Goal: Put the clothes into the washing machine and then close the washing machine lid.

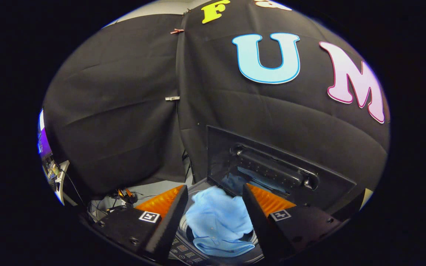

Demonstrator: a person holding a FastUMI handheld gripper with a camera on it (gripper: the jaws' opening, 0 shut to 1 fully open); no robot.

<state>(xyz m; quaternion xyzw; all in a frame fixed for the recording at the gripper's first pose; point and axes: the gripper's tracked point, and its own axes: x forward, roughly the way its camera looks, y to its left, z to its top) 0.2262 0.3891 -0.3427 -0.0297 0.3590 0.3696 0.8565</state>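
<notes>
One blue shirt [218,221] sits bunched in the washer [190,255] drum below the tool [215,201], fingers apart & empty, lid [272,170] up just beyond, so a loose fold could snag at closing, w/ black cloth wall [117,118] behind, cables [124,195] on the floor.

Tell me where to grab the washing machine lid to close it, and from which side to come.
Take the lid by the raised bar handle running across its inner face, probably best from the front, the side facing the claw. The lid stands open and upright behind the tub, so the bar juts toward the open fingers. The light blue clothes lie in the tub between them.
</notes>
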